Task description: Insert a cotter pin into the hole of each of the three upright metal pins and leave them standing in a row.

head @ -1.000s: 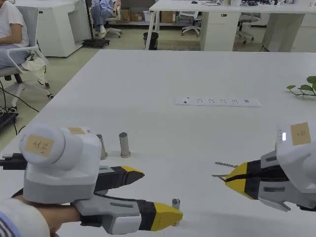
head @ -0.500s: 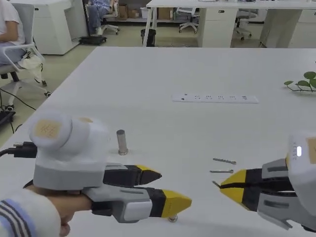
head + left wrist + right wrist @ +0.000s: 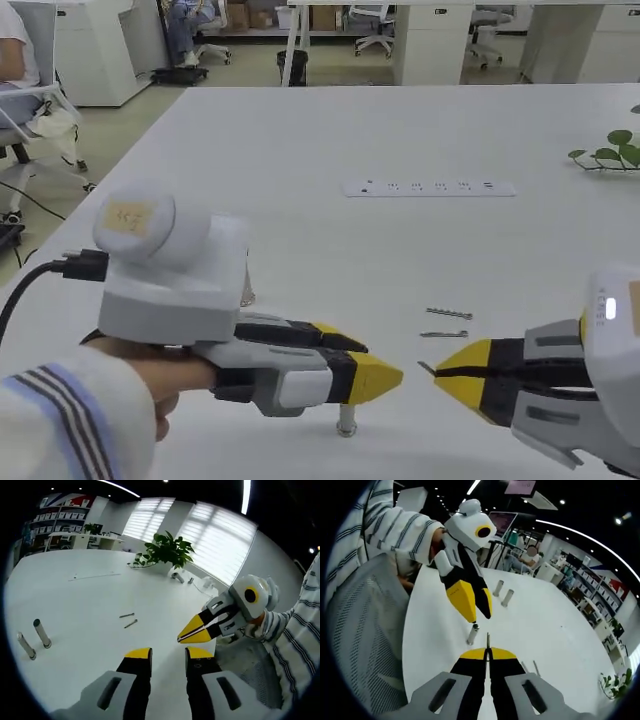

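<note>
Pins and cotter pins on the bench
I see three grey metal pins (image 3: 472, 634) standing upright, two close together, one apart; two cotter pins (image 3: 449, 313) lie flat side by side; third cotter pin (image 3: 487, 641) nipped in right gripper (image 3: 488, 654)

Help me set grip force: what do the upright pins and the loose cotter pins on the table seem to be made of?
The upright pins look like metal: dull grey satin, with soft highlights down each cylinder. The loose cotter pins look like thin metal wire, grey and faintly shiny; they are too small to tell any plating.
</note>
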`<state>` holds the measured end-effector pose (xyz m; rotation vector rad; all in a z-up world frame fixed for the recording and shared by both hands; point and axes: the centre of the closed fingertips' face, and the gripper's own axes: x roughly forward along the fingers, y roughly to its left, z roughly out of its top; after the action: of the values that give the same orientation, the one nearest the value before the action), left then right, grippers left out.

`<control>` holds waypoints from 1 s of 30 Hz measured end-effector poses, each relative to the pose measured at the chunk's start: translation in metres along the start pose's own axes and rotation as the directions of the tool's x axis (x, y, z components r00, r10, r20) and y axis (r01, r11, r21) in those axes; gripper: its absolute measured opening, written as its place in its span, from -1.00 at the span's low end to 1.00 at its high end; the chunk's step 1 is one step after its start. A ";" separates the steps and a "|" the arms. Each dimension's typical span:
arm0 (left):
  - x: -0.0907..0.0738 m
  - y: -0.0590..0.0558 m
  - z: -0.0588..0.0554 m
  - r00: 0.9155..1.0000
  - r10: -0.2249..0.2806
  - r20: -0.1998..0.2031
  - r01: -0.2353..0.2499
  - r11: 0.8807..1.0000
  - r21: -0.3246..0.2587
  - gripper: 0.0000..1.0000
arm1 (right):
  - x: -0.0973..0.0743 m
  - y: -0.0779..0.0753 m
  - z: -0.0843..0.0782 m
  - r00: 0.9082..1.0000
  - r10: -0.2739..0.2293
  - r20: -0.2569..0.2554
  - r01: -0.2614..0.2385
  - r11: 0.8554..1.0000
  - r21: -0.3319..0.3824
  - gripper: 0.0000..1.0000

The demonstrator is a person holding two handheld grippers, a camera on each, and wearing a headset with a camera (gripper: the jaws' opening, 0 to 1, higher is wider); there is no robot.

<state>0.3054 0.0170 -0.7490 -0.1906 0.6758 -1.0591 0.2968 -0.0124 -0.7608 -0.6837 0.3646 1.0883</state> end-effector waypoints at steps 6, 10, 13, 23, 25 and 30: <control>0.009 -0.009 0.000 1.000 -0.023 -0.019 0.024 1.000 0.005 -0.65 | 0.001 0.000 0.003 1.000 -0.005 0.013 0.005 1.000 0.002 -0.97; 0.014 -0.012 0.002 0.999 -0.034 -0.021 0.034 0.999 -0.006 -0.69 | 0.001 0.001 0.006 1.000 -0.004 0.018 0.004 1.000 -0.005 -0.97; 0.015 -0.014 0.002 0.999 -0.044 -0.023 0.044 0.999 -0.011 -0.76 | 0.001 0.002 0.007 1.000 -0.007 0.019 0.007 1.000 -0.014 -0.97; 0.017 -0.014 0.002 0.999 -0.040 -0.019 0.040 0.999 -0.030 -0.91 | 0.002 0.002 0.007 1.000 -0.011 0.021 0.012 0.999 -0.030 -0.97; 0.017 -0.015 0.003 0.999 -0.049 -0.020 0.048 0.998 -0.038 -0.94 | 0.001 0.002 0.008 1.000 -0.011 0.023 0.011 1.000 -0.028 -0.97; 0.018 -0.015 0.001 0.999 -0.047 -0.027 0.046 0.999 -0.029 -0.97 | 0.001 0.002 0.009 1.000 -0.010 0.026 0.011 0.999 -0.041 -0.97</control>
<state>0.3005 -0.0059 -0.7483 -0.2169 0.7143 -1.0988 0.2945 -0.0050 -0.7555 -0.7066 0.3175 1.0959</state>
